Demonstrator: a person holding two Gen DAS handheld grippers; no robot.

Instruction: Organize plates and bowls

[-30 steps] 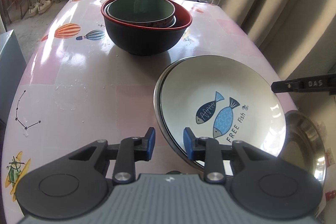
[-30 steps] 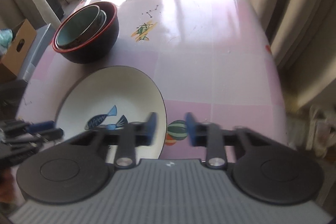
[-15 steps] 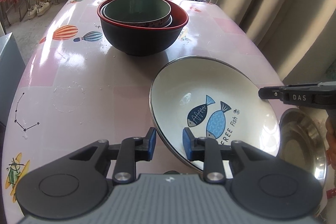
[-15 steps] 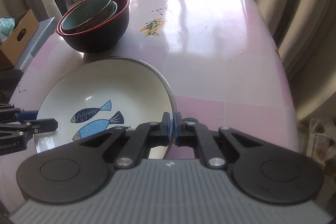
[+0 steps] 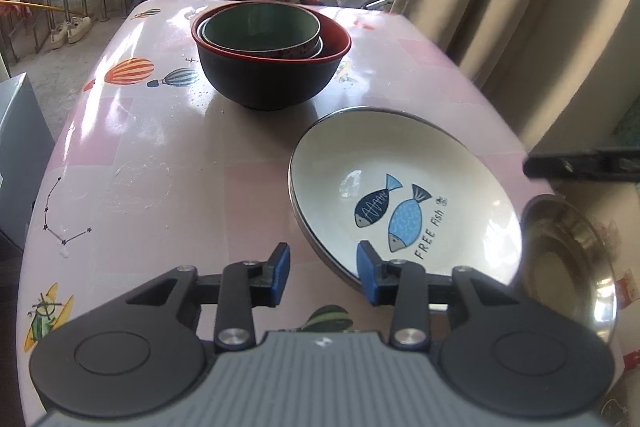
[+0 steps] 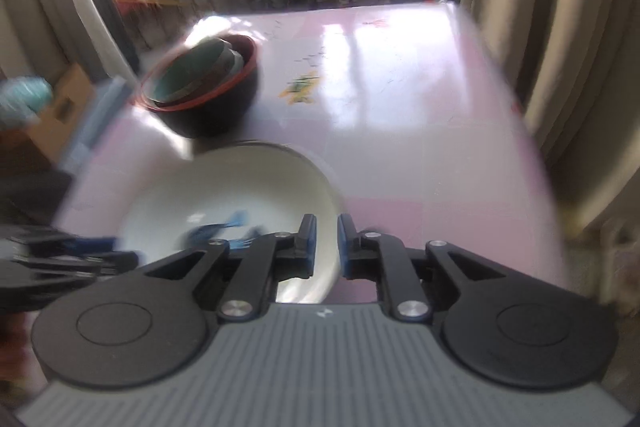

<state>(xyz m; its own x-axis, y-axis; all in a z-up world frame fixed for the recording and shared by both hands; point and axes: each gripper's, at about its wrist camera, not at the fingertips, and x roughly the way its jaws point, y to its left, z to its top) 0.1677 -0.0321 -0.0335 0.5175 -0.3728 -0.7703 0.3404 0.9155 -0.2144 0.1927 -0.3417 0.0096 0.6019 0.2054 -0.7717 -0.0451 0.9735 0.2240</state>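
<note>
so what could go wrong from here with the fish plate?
1. Right gripper is opening with the plate rim between its pads; pulling away could drag it.
2. Left gripper, also opening, has one pad by the rim and could nudge it.
3. Steel dish sits near the table edge; a shoved plate might knock it off.

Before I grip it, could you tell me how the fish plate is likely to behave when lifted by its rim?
The fish plate looks glazed and glossy, so its rim may slip between the pads. It seems rigid ceramic, probably chipping if knocked against the steel plate beside it. Held at one edge, so broad and shallow a plate would likely sag downward.
</note>
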